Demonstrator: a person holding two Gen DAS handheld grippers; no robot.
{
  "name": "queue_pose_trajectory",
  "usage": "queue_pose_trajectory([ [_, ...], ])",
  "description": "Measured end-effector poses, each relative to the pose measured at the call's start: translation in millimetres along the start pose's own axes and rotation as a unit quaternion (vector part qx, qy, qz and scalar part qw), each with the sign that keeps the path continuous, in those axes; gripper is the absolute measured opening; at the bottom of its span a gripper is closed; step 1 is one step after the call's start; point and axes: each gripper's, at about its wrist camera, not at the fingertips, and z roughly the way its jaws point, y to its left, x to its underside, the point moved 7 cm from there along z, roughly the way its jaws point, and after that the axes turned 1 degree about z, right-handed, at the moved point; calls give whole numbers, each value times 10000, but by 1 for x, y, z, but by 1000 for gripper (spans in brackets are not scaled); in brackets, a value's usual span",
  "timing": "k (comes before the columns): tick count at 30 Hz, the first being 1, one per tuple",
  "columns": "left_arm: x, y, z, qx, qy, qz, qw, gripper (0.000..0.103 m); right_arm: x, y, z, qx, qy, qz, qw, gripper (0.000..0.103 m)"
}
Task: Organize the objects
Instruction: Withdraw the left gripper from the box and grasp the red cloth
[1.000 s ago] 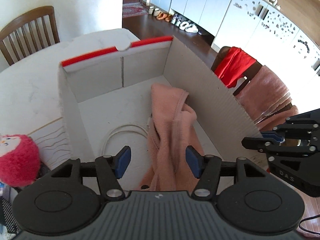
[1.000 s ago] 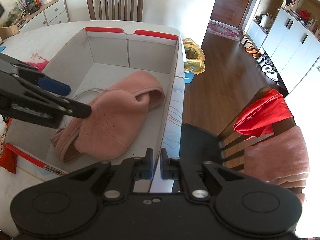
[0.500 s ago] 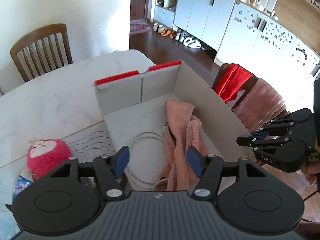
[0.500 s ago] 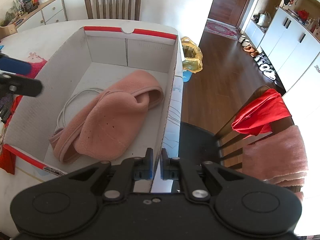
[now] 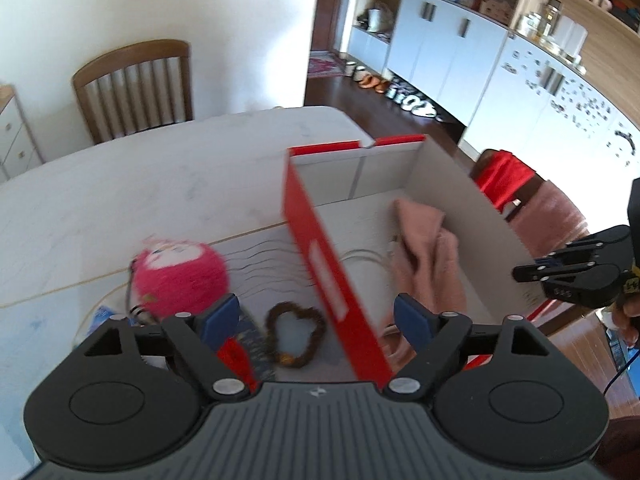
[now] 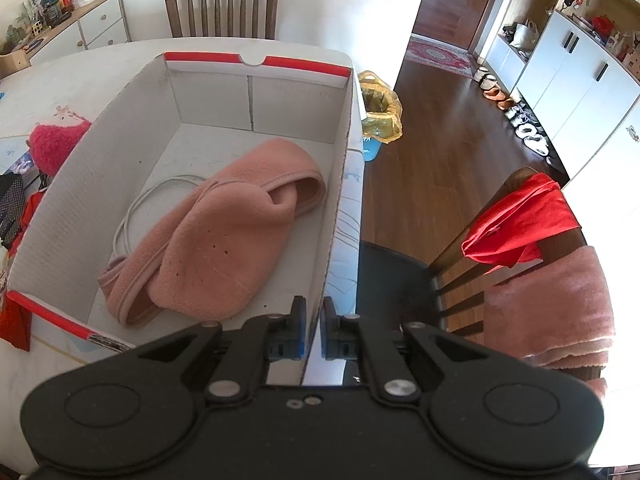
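The left gripper (image 5: 316, 318) is opening its jaws over the box's (image 6: 256, 120) red left wall, holding nothing. The right gripper (image 6: 314, 334) is clamped on the box's right wall. Inside lie a pink cloth (image 6: 224, 236) and a white cable (image 6: 132, 212); left of the box on the table (image 5: 140, 184) sit a pink plush toy (image 5: 178, 276) and a bead bracelet (image 5: 296, 334).

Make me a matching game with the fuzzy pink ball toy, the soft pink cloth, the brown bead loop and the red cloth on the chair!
Things:
1. fuzzy pink ball toy
2. soft pink fleece cloth
3. brown bead loop
4. red cloth

Places:
A. draped over a wooden chair back
B. inside the red-edged cardboard box, partly on a white cable
C. on the table outside the box, the larger thing farther from its red side
D. on the table outside the box, the small flat thing close beside its red side

Pairs: 1-C, 2-B, 3-D, 4-A
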Motion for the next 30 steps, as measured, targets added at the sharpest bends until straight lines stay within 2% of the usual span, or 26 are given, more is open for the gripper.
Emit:
queue_pose_trajectory([
  [2,7,13,0,-73,46,-85,9999,91,0,0,0,17,-3,-21,10000,6],
  [4,16,22,4,-161,115,-145,9997,100,0,0,0,31,-2,-34,10000,6],
  [5,20,26,5,-216,131,-167,9995,101,0,0,0,31,2,-32,10000,6],
  [19,95,48,63,-772,789,-631,9919,101,4,2,4,38,58,-44,10000,6],
  [30,115,51,93,-1080,996,-924,9848,101,4,2,5,39,66,-52,10000,7],
])
